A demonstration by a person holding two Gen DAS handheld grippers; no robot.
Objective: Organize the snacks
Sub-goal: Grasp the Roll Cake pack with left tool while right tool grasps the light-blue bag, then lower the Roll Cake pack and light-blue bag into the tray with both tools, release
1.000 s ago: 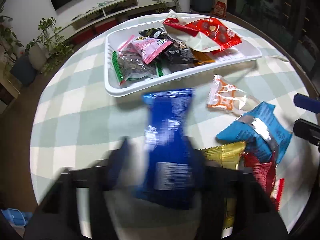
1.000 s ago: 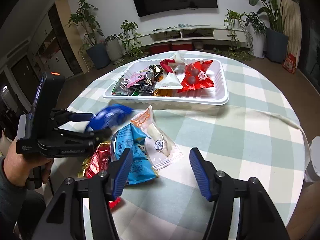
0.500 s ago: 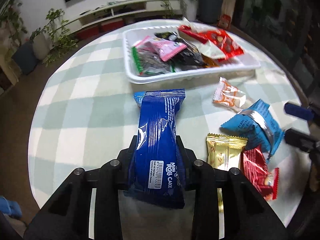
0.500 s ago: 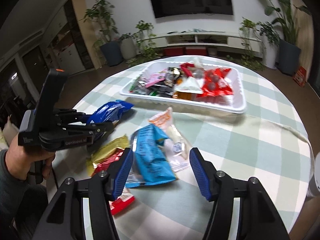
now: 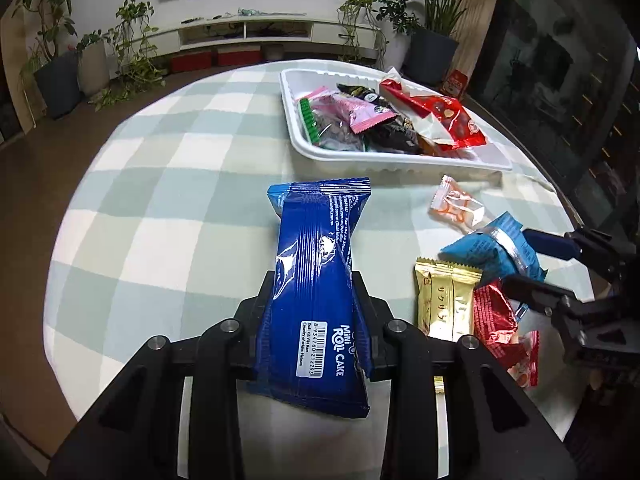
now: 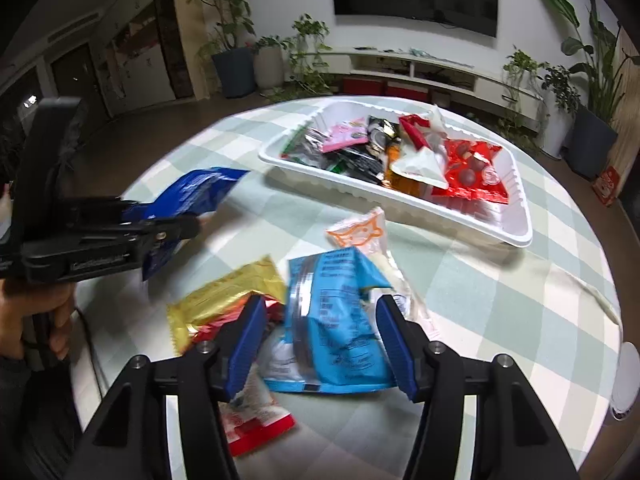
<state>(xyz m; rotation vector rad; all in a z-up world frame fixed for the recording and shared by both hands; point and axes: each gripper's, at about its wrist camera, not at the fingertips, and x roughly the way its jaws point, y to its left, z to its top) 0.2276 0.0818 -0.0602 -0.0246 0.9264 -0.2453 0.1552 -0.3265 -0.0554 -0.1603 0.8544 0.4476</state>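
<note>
The round bench (image 5: 168,208) under its checked cloth is carrying everything, and the white tray (image 5: 400,156) is sitting toward its far edge, already crowded with packets. The left hand-held gripper (image 5: 312,308) is clamping the dark blue roll-cake packet (image 5: 316,280) by its lower half, clear of the cloth and short of the tray. The right hand-held gripper (image 6: 320,336) is standing about half open, its jaws having just been closing, straddling the light blue packet (image 6: 340,320) near the bench's near edge without yet pressing it. In my judgement the slick wrapper could slide out of the left grip, being pinched only partway down, and the heaped tray could let it tip over the rim. The gold packet (image 6: 228,300), red packet (image 6: 256,428) and clear orange-printed packet (image 6: 360,236) are crowding the right jaws, so a stray wrapper could be caught too.
</note>
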